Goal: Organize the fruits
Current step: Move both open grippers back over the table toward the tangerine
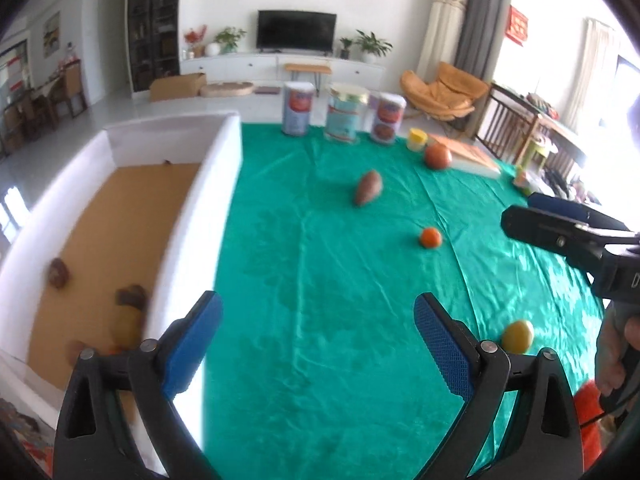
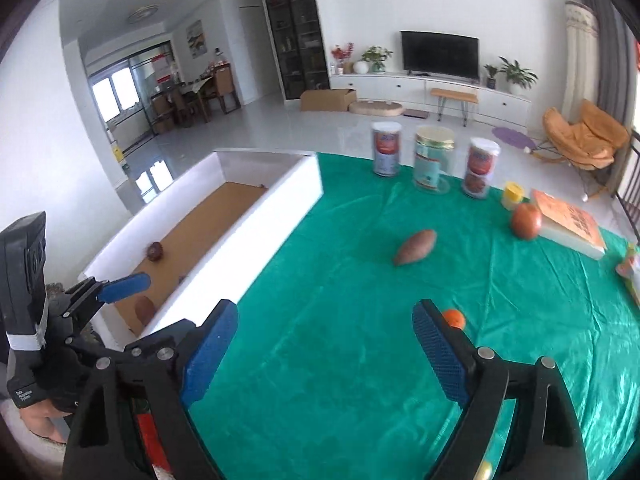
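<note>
Fruits lie in two groups: loose on the green-covered tabletop (image 1: 320, 280) and inside the white tray (image 1: 192, 208) at its left edge. On the cloth are a small orange (image 1: 431, 237), a brown pointed piece resembling a sweet potato (image 1: 368, 187), a reddish round fruit (image 1: 438, 155) touching an orange book (image 1: 472, 156), and a yellow fruit (image 1: 518, 336) partly hidden behind the near finger.

In the tray, on its brown floor, dark brownish pieces (image 1: 59, 273) are blurred; their kind cannot be determined. One more piece at the near end is cut off by the gripper body.

The left gripper (image 1: 318, 344) has its blue-padded fingers spread wide, nothing between them, over the cloth just beside the tray wall. The right gripper (image 2: 325, 348) is likewise spread and empty; the small orange sits behind its right finger, half hidden.

Three cans (image 2: 434, 164) and a small yellow container (image 2: 513, 195) stand along the far edge. Items at the far right edge are cut off.
</note>
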The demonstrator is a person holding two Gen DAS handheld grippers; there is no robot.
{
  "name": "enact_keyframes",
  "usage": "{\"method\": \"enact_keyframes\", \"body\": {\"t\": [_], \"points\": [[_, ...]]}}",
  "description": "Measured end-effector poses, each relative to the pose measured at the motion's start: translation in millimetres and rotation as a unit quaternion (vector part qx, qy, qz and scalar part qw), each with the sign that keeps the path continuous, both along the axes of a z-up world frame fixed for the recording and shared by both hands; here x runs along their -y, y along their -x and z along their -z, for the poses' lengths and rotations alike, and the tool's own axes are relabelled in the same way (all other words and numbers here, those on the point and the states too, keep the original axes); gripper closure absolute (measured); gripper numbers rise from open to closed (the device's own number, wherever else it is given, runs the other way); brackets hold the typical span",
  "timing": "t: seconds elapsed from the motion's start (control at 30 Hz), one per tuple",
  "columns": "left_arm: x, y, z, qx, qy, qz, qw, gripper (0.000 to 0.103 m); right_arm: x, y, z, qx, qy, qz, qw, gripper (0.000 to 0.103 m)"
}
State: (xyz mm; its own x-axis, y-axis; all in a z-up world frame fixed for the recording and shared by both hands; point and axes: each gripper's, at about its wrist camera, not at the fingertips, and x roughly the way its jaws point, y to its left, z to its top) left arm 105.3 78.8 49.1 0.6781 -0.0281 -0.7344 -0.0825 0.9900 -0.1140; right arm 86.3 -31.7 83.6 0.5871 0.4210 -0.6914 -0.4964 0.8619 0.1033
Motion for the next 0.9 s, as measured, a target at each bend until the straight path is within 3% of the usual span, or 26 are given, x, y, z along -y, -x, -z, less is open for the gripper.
{"method": "enact_keyframes", "body": {"t": [0.07, 0.17, 0.33, 0.6, 0.9], "points": [[32.7, -11.1, 33.4, -0.023, -0.004, 0.020, 0.9995, 0.006, 53.2, -3.4, 26.8, 0.003, 0.019, 0.060, 0.998, 0.014], [75.1, -24.3, 71.8, -0.045, -0.048, 0.033, 0.9973, 0.006, 134.3, -15.3, 68.6, -0.002, 0.034, 0.160, 0.987, 0.014], [92.4, -47.2, 107.6, -0.062, -0.067, 0.020, 0.9957, 0.006, 232.6, -24.6, 117.9, -0.030, 0.050, 0.272, 0.960, 0.014], [84.4, -59.3, 116.7, -0.057, -0.057, 0.000, 0.9967, 0.001, 250.7, -36.5, 152.3, -0.059, 0.059, 0.295, 0.952, 0.010], [84.4, -60.3, 118.6, -0.057, -0.060, 0.000, 0.9966, 0.001, 245.2, -37.5, 158.3, -0.067, 0.077, 0.299, 0.949, 0.000]]}}
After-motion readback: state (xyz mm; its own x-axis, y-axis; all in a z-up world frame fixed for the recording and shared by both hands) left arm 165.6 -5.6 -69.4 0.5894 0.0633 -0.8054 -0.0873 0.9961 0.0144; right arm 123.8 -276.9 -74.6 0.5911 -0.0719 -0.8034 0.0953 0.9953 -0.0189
